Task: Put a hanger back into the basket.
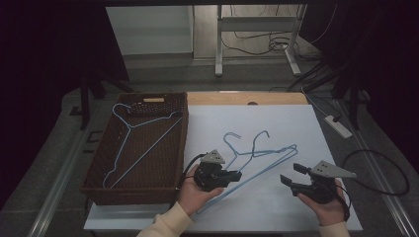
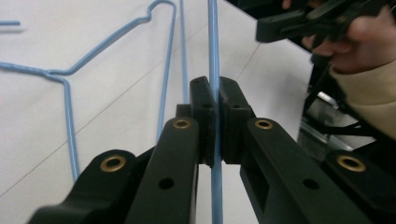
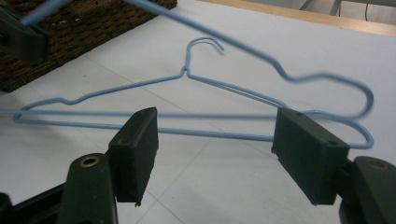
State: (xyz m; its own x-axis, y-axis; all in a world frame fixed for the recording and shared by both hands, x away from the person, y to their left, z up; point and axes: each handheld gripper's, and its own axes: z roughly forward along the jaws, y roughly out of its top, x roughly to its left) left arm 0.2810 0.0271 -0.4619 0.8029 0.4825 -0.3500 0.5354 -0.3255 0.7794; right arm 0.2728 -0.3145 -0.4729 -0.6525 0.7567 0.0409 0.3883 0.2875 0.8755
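Two light-blue wire hangers overlap on the white table sheet [image 1: 276, 118]. My left gripper [image 1: 237, 175] is shut on the long bottom bar of one hanger [image 1: 269, 165], and the left gripper view shows the wire [image 2: 213, 37] pinched between the pads. That hanger looks raised and blurred in the right gripper view [image 3: 289, 74]. The other hanger [image 3: 187, 74] lies flat on the sheet. My right gripper [image 1: 290, 173] hovers to the right, near the hangers' shoulder ends, open and holding nothing [image 3: 215, 135].
A brown wicker basket [image 1: 185, 128] stands at the table's left with a third blue hanger [image 1: 143, 133] inside it. A power strip [image 1: 338, 126] and cables lie off the right edge. A bare wooden strip [image 1: 247, 98] runs along the table's far side.
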